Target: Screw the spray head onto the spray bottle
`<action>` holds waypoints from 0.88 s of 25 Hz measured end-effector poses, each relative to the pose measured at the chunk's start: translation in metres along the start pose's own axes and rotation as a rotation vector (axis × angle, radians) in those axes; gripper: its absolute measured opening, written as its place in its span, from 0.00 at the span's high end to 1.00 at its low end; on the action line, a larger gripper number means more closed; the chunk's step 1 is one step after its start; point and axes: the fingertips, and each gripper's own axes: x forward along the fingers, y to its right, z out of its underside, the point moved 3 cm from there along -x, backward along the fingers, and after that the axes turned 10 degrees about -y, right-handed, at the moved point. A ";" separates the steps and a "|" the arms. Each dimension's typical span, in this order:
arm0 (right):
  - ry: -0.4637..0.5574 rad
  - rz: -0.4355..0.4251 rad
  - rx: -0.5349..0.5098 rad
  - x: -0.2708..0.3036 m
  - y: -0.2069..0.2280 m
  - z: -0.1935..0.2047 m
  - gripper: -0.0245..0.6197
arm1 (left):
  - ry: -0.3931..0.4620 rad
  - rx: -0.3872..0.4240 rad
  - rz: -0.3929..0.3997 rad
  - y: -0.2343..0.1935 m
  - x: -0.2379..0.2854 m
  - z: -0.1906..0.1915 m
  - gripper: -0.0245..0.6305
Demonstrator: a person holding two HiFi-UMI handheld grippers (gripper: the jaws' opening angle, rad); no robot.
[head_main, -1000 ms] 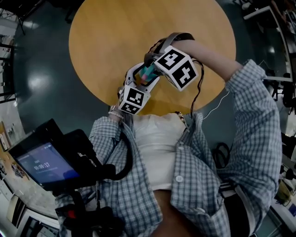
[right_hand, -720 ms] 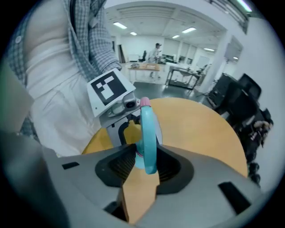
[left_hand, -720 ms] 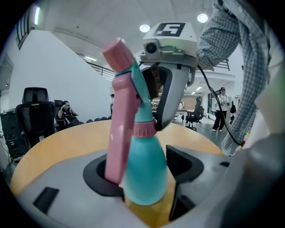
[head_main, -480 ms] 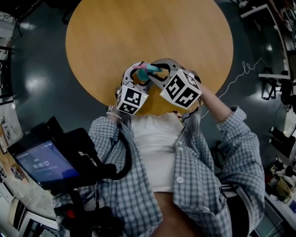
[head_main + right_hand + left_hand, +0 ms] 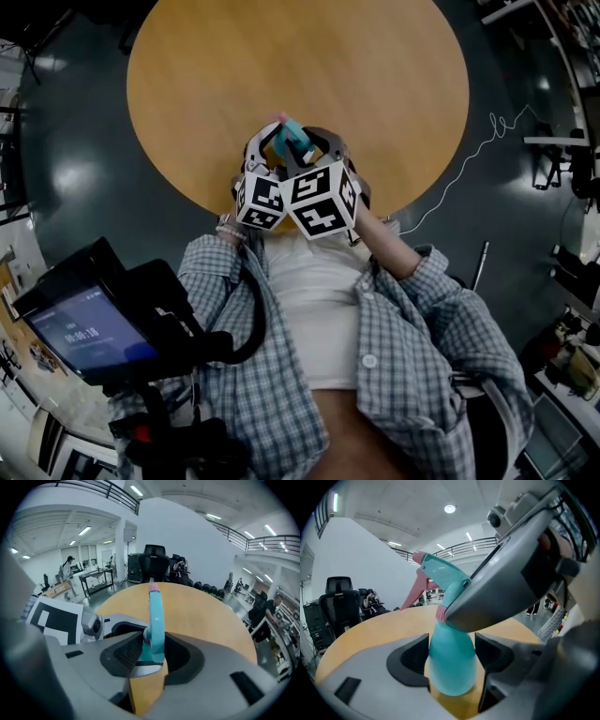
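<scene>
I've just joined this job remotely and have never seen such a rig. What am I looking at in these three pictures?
There is no robot: a person holds a two-jaw gripper in each hand. The head view looks down from their head at a round wooden table; I see nothing else lying on it. The other two cameras ride on the grippers and look along their jaws. The left gripper is closed on the teal spray bottle. The right gripper is closed on the spray head, with its pink trigger, atop the bottle.

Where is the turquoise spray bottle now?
Head view, centre: the spray bottle is over the table's near edge, gripped by the left tool, the right tool clamped on its spray head.
</scene>
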 end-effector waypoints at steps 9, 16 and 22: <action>0.134 -0.169 -0.244 -0.014 0.006 -0.006 0.71 | 0.013 -0.008 0.014 -0.001 0.001 -0.002 0.51; 0.166 -0.204 -0.694 -0.001 0.007 0.000 0.71 | 0.006 -0.013 0.049 -0.003 0.002 -0.001 0.51; 0.080 -0.243 -0.455 0.000 0.007 -0.006 0.77 | 0.009 -0.019 0.030 -0.004 0.002 -0.002 0.51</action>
